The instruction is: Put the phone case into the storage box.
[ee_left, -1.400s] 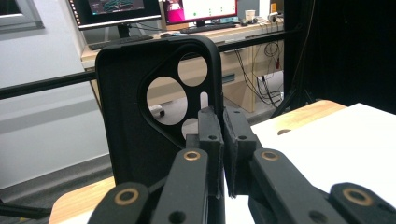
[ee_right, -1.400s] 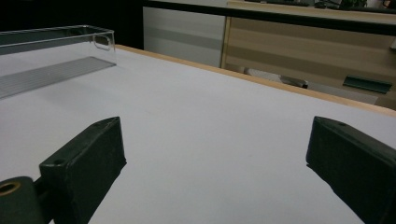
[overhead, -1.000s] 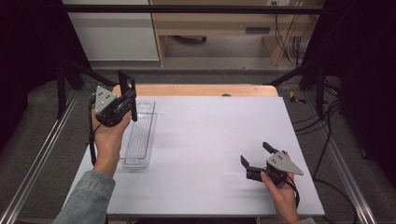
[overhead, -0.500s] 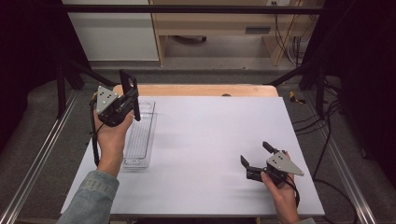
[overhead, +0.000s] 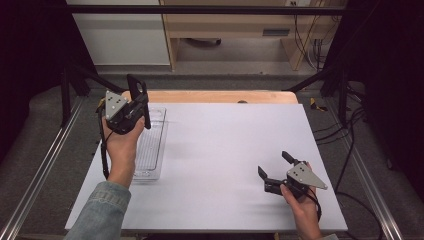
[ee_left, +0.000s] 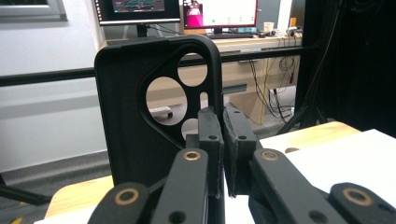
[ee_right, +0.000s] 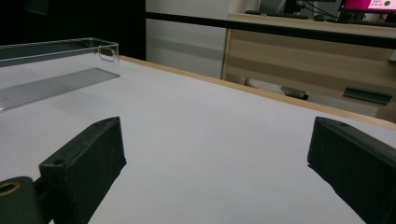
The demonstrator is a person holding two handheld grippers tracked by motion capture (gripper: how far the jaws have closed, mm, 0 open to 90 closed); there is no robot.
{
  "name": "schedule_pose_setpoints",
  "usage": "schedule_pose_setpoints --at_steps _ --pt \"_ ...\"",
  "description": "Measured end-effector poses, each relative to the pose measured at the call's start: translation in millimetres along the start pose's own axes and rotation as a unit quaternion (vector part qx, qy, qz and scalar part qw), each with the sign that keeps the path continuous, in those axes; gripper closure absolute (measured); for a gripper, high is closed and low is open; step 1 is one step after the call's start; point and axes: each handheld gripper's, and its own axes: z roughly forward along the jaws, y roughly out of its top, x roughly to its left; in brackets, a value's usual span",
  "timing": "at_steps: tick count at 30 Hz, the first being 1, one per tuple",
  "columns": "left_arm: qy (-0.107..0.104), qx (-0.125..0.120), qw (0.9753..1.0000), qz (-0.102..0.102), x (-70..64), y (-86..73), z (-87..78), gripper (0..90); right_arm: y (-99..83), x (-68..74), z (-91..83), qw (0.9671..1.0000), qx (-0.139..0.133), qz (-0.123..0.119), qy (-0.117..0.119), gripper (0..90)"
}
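Note:
A black phone case [ee_left: 140,112] with round camera cut-outs stands upright, held by its right edge. My left gripper [ee_left: 223,140] is shut on it. In the high view the left gripper [overhead: 142,107] holds the phone case [overhead: 136,86] in the air over the far end of a clear plastic tray [overhead: 155,142] on the left of the white table. My right gripper [overhead: 274,167] rests low at the front right of the table, open, with nothing between its jaws. The right gripper view shows the tray [ee_right: 56,70] far off to the left.
The white tabletop [overhead: 225,145] has a wooden strip [overhead: 215,96] along its far edge. Metal rails [overhead: 45,160] run down both sides of the table. Cables [overhead: 350,145] lie on the floor at the right. Beyond the table stand a wooden desk and monitors [ee_left: 219,11].
My left gripper with the phone case has shifted slightly; the forearm has drawn a little toward the near edge. The right gripper has stayed put.

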Motion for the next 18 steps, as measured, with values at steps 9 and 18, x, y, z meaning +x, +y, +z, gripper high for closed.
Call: schedule_pose_setpoints --at_steps 9,18 --pt "0.006 0.002 0.9998 -0.021 1.0 -3.8 8.6 86.5 0.7 1.1 0.1 1.0000 -0.001 -0.003 0.003 4.4" --pt "0.006 0.004 0.9997 -0.023 1.6 -7.7 15.6 86.5 0.4 2.7 1.1 1.0000 0.001 -0.006 0.006 4.4"
